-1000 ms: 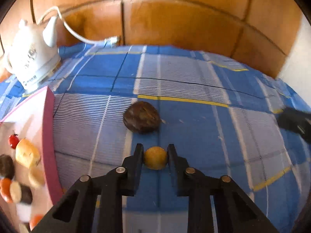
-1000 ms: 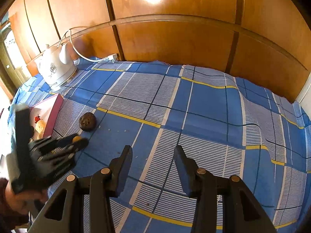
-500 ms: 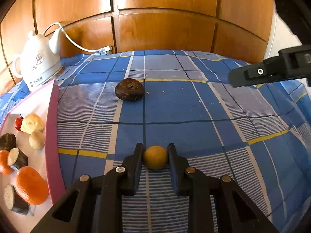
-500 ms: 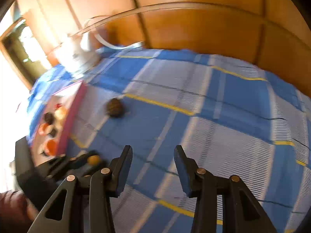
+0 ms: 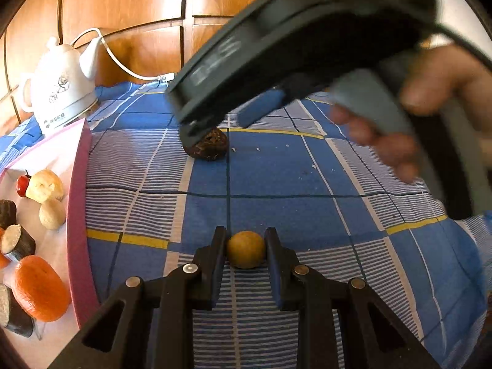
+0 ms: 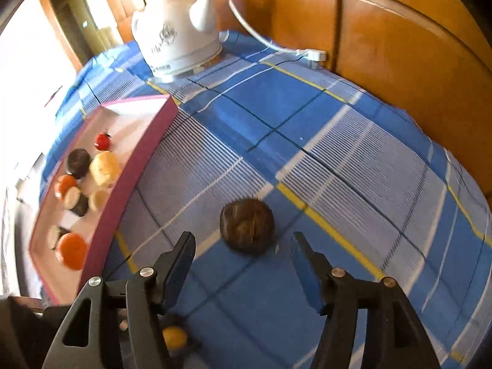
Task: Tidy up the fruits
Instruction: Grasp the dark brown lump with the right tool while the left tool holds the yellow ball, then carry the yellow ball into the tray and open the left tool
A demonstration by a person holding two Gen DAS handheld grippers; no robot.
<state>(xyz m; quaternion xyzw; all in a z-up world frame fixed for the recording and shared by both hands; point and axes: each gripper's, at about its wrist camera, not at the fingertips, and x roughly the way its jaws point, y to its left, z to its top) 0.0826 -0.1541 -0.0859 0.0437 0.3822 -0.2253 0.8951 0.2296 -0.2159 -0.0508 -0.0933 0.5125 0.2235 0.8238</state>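
My left gripper (image 5: 245,240) is shut on a small yellow round fruit (image 5: 245,253) and holds it over the blue checked cloth; the fruit also shows low in the right wrist view (image 6: 174,337). A dark brown rough fruit (image 6: 247,225) lies on the cloth, just ahead of my right gripper (image 6: 243,246), which is open and empty with its jaws wide on either side. In the left wrist view the brown fruit (image 5: 209,148) is partly hidden by the right gripper's body above it. A pink-rimmed tray (image 6: 129,190) holds several fruits at the left.
A white electric kettle (image 6: 175,35) with a cord stands at the back left by the wooden wall panels. The tray (image 5: 80,215) in the left wrist view holds an orange (image 5: 40,289), pale fruits and dark pieces. The person's hand (image 5: 430,98) grips the right tool.
The right gripper has swung left and down to the brown fruit, which now lies close before its open jaws. The left gripper still holds the yellow fruit and has barely moved since half a second ago.
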